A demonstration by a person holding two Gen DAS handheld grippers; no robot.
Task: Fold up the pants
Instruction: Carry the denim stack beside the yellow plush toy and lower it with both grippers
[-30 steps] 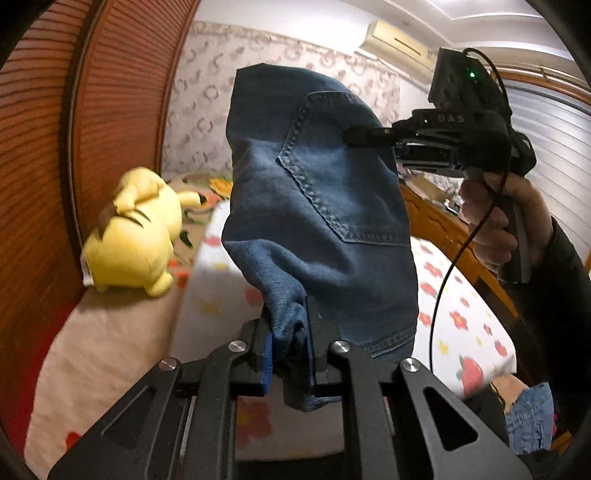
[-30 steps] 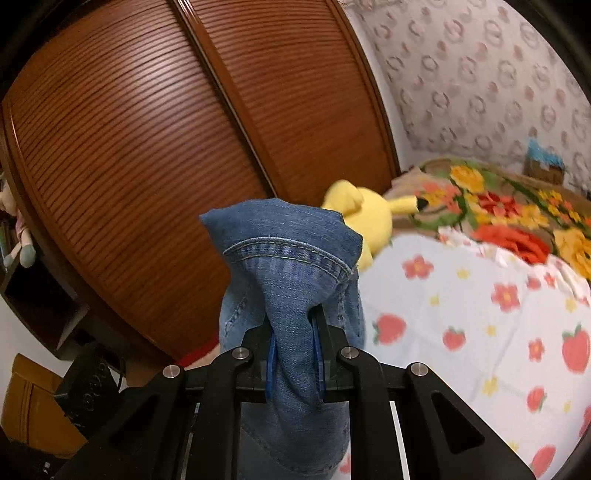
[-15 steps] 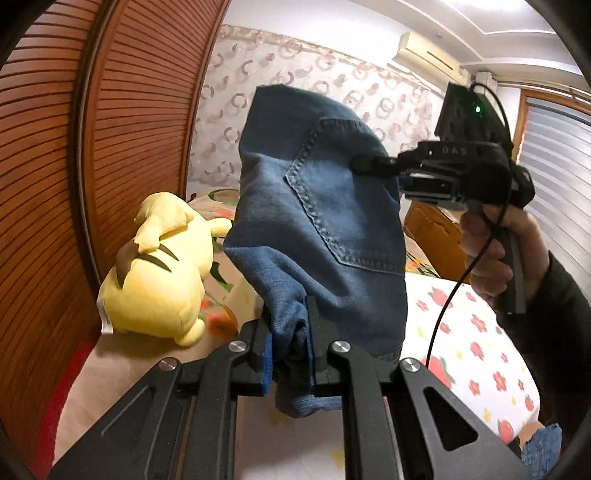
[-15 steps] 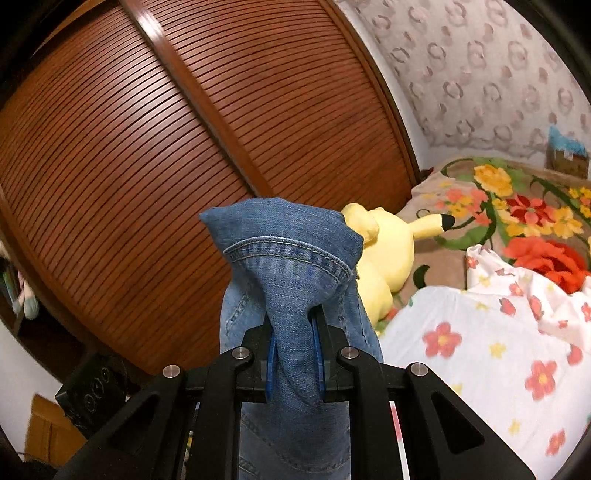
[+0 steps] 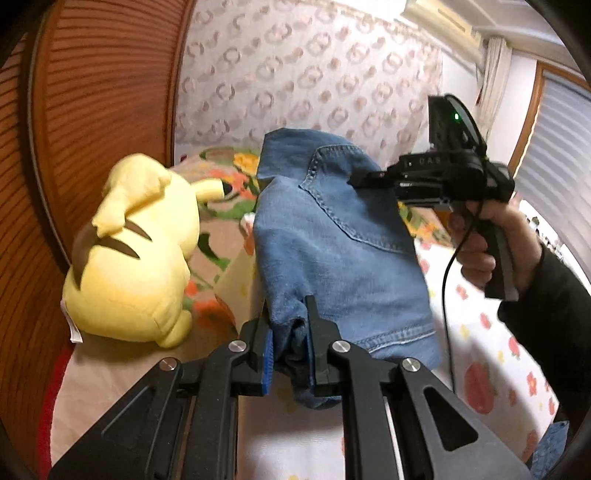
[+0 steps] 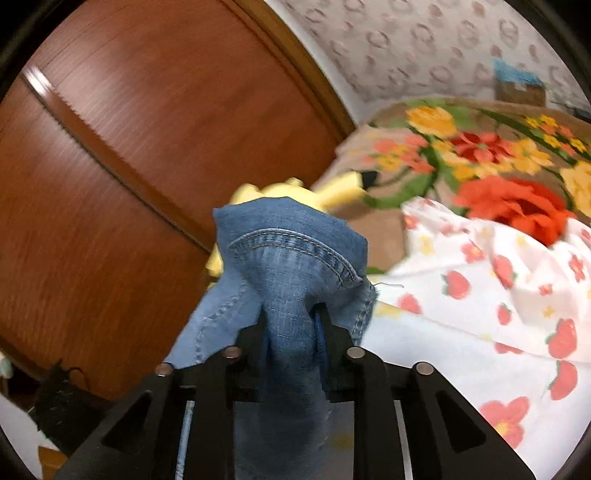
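- A reddish-brown slatted wooden wardrobe door (image 5: 92,122) curves along the left.
- Pale wallpaper (image 5: 303,74) with ring motifs covers the back wall.
- An air conditioner (image 5: 439,14) is mounted near the ceiling.
- A wood-framed window with blinds (image 5: 557,155) stands at right.
- The bed (image 6: 461,354) wears a white strawberry-print sheet, with a flowered blanket (image 6: 480,147) beyond.

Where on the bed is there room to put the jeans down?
Free: the white strawberry sheet, right of the jeans. Crowded: the yellow plush toy on the left, and the rumpled flowered blanket beyond.
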